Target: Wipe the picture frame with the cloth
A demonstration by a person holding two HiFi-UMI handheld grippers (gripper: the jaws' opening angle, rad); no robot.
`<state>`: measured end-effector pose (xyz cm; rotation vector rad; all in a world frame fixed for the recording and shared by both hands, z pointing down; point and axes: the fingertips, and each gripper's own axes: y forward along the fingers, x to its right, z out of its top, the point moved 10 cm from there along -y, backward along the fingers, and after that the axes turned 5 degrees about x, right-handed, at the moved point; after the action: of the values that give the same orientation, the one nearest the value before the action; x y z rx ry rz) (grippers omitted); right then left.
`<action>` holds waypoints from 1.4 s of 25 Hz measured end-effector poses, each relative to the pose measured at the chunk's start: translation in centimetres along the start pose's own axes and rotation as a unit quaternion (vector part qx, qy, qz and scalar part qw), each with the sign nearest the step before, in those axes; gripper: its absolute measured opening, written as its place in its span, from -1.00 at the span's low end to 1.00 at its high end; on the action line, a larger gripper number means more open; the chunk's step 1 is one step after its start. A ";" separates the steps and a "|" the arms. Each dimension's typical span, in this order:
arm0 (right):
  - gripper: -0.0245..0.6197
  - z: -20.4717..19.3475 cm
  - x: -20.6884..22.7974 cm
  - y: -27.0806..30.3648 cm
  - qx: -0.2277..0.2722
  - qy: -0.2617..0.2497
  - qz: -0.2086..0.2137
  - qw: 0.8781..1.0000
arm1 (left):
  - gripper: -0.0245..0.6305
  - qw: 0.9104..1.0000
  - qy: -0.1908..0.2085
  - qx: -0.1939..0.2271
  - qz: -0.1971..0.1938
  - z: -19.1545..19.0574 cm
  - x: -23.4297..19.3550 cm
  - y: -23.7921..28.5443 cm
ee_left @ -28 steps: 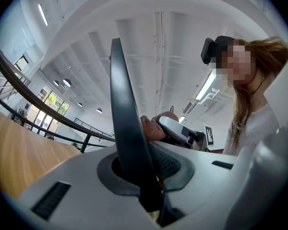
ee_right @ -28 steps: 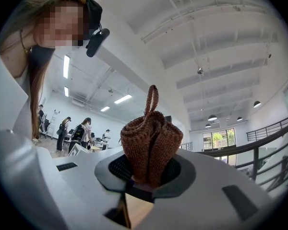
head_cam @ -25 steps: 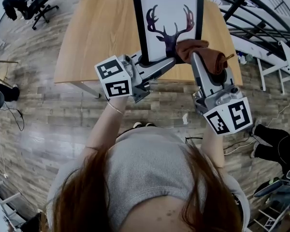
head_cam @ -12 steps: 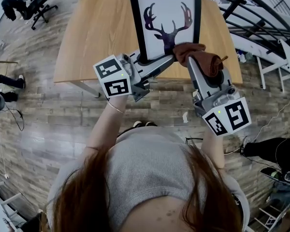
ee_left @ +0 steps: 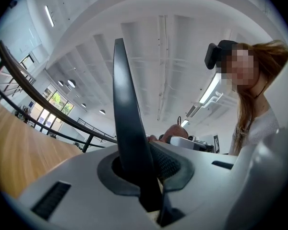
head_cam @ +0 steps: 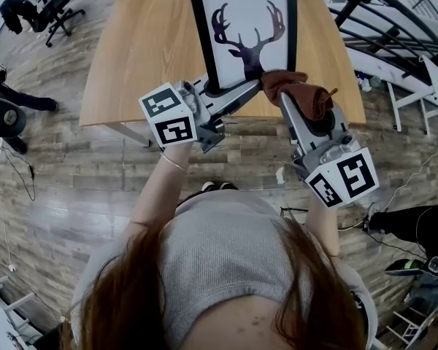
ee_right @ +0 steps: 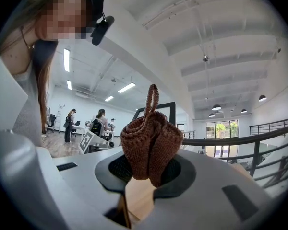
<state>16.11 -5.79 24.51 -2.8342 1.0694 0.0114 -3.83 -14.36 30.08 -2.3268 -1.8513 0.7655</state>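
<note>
Gripping picture frame (head_cam: 242, 28) by its bottom edge: left hand-held gripper (head_cam: 223, 93) | right hand-held gripper (head_cam: 286, 102): clamped on bunched brown cloth (head_cam: 298, 92) (loop sticking out) | cloth at frame's lower right corner | frame over wooden counter (head_cam: 146, 49)

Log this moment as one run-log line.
left gripper: shut on picture frame | right gripper: shut on cloth | cloth: at frame's lower right corner

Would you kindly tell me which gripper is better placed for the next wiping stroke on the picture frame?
Right. The right gripper is shut on the cloth, at the lower right corner of the picture frame. The left gripper is shut on the frame's bottom edge, apparently steadying it.
</note>
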 end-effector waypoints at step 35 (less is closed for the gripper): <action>-0.62 -5.7 0.9 1.0 -0.051 0.089 -0.016 0.995 | -0.72 0.944 -0.295 -0.067 0.128 -15.5 -8.0 -8.8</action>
<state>15.95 -7.79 30.04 -2.9909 1.0843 -0.1976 -6.38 -15.65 49.41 -2.6656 -1.8455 1.5643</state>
